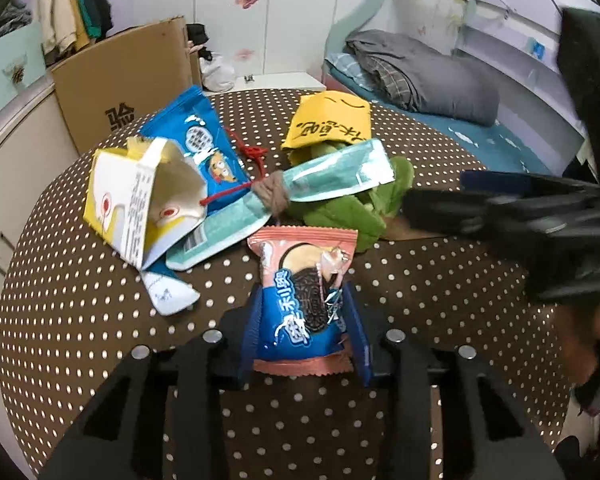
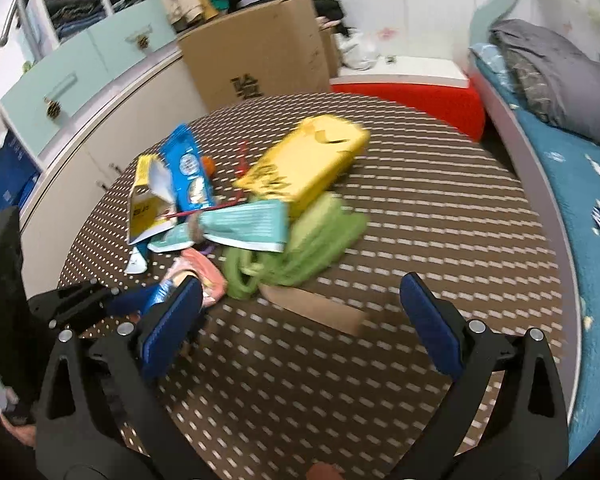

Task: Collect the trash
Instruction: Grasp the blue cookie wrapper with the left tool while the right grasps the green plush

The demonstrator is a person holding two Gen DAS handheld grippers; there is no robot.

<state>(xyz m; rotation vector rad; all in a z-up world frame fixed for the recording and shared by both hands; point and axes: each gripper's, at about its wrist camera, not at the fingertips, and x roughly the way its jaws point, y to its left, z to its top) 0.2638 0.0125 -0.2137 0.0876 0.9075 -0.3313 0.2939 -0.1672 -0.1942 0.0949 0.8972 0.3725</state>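
My left gripper (image 1: 304, 320) is shut on a pink and blue Oreo wrapper (image 1: 306, 300), held just above the dotted brown table (image 1: 100, 320). The same wrapper shows in the right wrist view (image 2: 200, 276). Behind it lies a pile of trash: a torn yellow and white carton (image 1: 136, 200), a blue snack bag (image 1: 204, 140), a teal wrapper (image 1: 300, 184) tied with red string, a yellow bag (image 1: 328, 124) and a green cloth (image 1: 356, 208). My right gripper (image 2: 300, 304) is open and empty above the table, right of the left gripper, and enters the left wrist view (image 1: 500, 208) beside the green cloth.
A flat brown cardboard piece (image 2: 316, 308) lies between the right fingers. A large cardboard box (image 2: 260, 48) stands behind the table, a red cushion (image 2: 412, 100) to its right. A bed with a grey blanket (image 2: 552, 76) runs along the right. Cabinets (image 2: 80, 64) stand at the left.
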